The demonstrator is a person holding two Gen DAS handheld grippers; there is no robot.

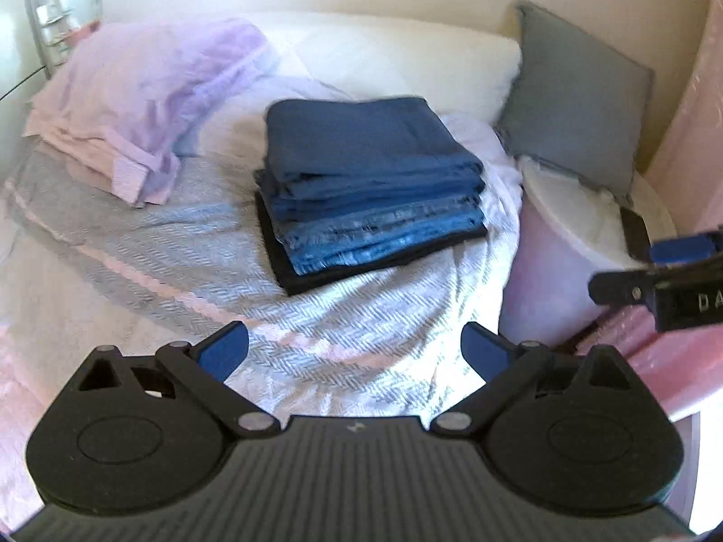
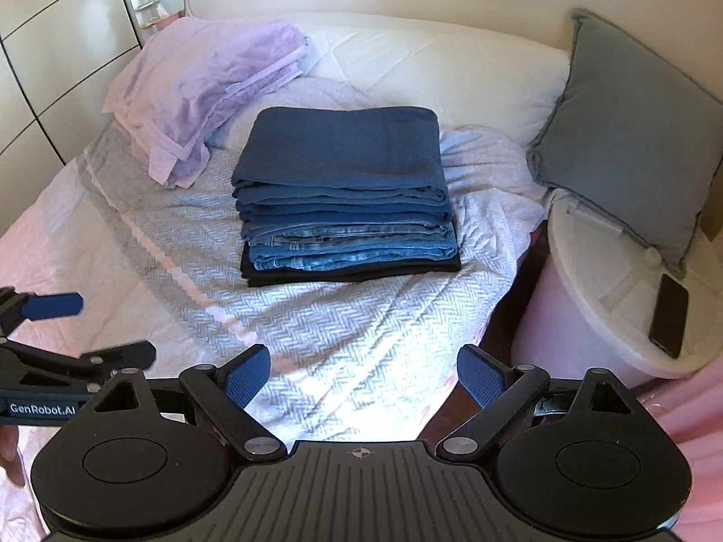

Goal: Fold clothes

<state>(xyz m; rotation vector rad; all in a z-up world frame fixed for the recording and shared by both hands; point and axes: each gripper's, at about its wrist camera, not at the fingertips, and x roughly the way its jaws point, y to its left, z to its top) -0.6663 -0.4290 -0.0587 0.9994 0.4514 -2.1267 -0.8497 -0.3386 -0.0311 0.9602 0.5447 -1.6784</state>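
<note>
The bed (image 2: 135, 235) fills most of the room in view and carries a grey-and-white herringbone blanket (image 2: 343, 329) with a pale pink stripe. A white headboard cushion (image 2: 429, 67) runs along the far edge at 12 o'clock.

A lilac heap of clothes (image 2: 203, 86) lies on the bed at 10 o'clock from the centre, unfolded and loosely piled. A grey cushion (image 2: 632, 135) stands tilted at 2 o'clock, leaning partly over a white lidded bin (image 2: 601, 298) beside the bed at 3 o'clock. A dark phone (image 2: 669, 316) lies flat on the bin lid.

The stack of folded clothes (image 2: 343, 198) sits at the centre of the bed, on the blanket. The order from top to bottom is: dark blue items, lighter denim, then one black item at the base. The edges are roughly aligned.

The left tongs (image 1: 354, 352) are spread wide, with nothing between the blue pads, and hang over the near blanket at 6 o'clock from the stack, well apart from it. The right tongs (image 2: 363, 379) are also spread and empty, positioned over the near edge of the bed. Neither pair touches fabric. Each pair shows at the edge of the other's view.
</note>
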